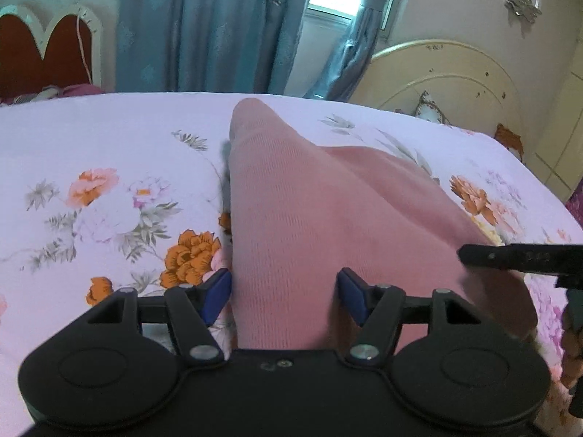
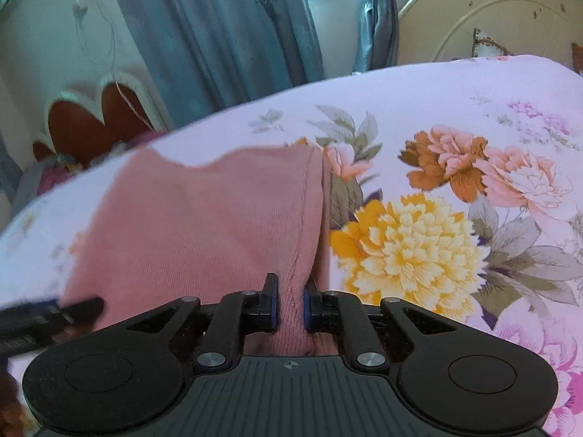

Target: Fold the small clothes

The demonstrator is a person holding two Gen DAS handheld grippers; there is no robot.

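So the pink knit (image 1: pixel 291 211) is on the bed (image 1: pixel 91 145), lying across that floral sheet, with its near end lifted a bit by the grippers. It's a ribbed, thin-looking garment, and I'd guess super light and floppy, zero stiffness. It'll sag and drape wherever it isn't held, so it probably won't keep a crease unless it gets pressed flat. Not slippery looking, the knit should give decent grip.

The right gripper (image 2: pixel 290 309) has its fingers pinched onto a bunched bit of the cloth right at the seam edge, so it's holding it. The left gripper (image 1: pixel 284 298) has its fingers spread wide with the fabric running between them, not clamped on anything from what I can see.

Best places to grab, in my opinion: the corners or the hemmed edges, since a pinch mid-panel just makes a tent. The seam the right one has seems like a solid choice.

Orientation: from the left camera the long axis runs away from the grippers toward the curtain (image 1: pixel 204 25), narrowing to a rounded tip at the far end. Can't tell if that tip is a sleeve, a leg or a folded corner.
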